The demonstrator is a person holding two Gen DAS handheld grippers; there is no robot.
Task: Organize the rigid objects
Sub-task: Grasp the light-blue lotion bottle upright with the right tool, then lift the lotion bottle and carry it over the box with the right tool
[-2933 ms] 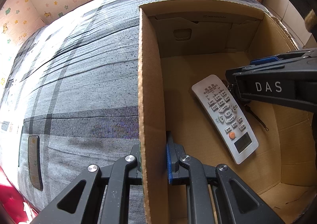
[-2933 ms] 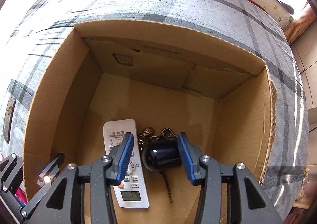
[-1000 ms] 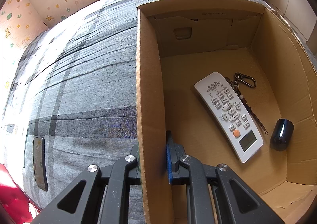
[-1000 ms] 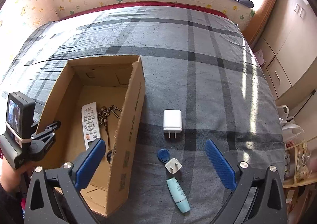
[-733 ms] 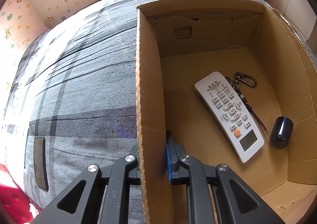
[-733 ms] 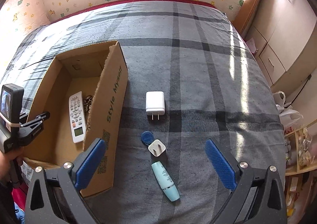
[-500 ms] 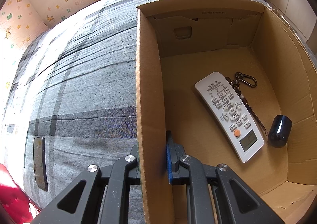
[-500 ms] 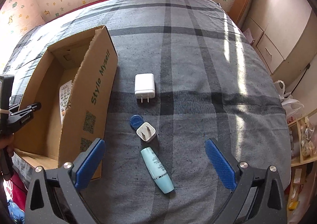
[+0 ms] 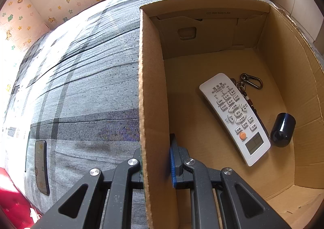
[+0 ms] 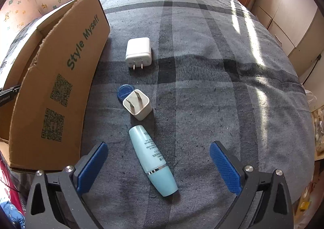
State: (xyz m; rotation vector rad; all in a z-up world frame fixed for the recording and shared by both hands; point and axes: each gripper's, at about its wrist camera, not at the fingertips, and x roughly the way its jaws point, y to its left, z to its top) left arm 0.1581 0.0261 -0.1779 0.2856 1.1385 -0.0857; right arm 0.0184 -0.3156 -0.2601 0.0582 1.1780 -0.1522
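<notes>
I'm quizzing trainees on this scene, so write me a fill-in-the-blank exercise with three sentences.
1. The left claw is shut on the wall of the brown cardboard ____.
2. Inside it, the white remote control lies beside a small dark ____ cylinder.
3. The right claw is ____, above the pale blue plastic bottle lying on the grey plaid blanket.

Missing words: box; blue; open

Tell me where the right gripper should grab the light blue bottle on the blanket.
Grip the light blue bottle across its straight body, above the silver ring, coming down from above. It lies flat, slanting away to the left, so turn the open right gripper until its pads face the long sides; the rounded cap end would probably slip.
</notes>
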